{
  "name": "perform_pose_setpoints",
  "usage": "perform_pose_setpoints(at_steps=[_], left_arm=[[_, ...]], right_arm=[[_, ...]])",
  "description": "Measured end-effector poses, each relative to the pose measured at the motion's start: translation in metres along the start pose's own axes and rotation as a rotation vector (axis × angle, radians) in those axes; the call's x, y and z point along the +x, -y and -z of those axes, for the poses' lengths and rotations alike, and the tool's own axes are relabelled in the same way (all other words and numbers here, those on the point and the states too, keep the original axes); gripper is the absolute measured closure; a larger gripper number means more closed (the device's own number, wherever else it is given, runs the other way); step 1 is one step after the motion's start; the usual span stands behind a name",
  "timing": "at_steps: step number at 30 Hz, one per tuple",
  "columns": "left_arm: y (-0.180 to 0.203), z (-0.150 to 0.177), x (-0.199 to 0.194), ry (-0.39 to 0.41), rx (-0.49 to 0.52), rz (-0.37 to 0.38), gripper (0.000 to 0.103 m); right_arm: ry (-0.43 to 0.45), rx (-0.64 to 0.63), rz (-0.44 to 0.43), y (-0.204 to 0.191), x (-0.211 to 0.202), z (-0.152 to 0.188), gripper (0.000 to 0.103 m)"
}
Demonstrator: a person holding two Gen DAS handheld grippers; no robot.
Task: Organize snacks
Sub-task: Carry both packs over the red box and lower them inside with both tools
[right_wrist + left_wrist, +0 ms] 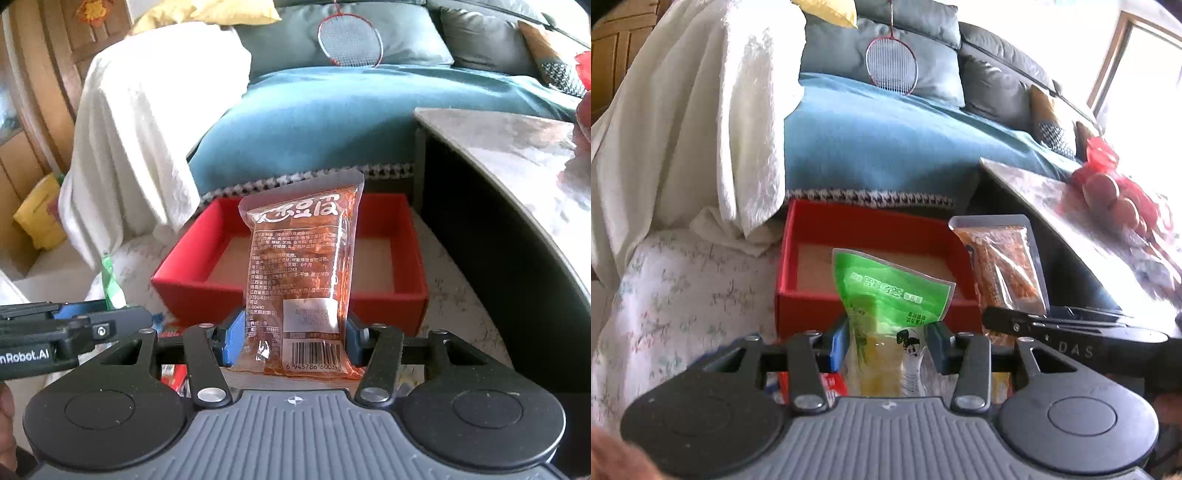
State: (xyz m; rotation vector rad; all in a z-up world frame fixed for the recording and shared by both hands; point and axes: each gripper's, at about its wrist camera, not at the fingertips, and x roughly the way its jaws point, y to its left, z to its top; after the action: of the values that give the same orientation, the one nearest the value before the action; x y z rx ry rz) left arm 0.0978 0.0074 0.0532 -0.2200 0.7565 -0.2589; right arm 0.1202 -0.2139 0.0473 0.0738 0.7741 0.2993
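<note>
Ahead of me sits the red box [388,295], open on the floral cloth [683,295]. My right gripper [293,338] clamps the orange snack packet [303,266] upright before it; my left gripper [886,341] pinches the green packet [886,295].

Green packet [892,291]; orange-red packet [303,273]; red box [388,295]; teal blanket [886,147].

— How is the light?
— Bright daylight pours from a window [1137,62] far right of the left gripper, blown out to white. Glare washes the tabletop [1034,184].
— Is it sharp?
— The green packet [886,291] is crisp; the red bag [1115,192] is blurred. Edges curve, corners darken.
</note>
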Motion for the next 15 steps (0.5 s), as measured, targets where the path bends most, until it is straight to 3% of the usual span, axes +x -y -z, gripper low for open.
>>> perform_pose_setpoints(at_steps=[15], left_arm=[[-0.012, -0.071, 0.059, 0.081, -0.001, -0.039, 0.066]], right_arm=[[0.047, 0.048, 0.044, 0.018, 0.049, -0.043, 0.043]])
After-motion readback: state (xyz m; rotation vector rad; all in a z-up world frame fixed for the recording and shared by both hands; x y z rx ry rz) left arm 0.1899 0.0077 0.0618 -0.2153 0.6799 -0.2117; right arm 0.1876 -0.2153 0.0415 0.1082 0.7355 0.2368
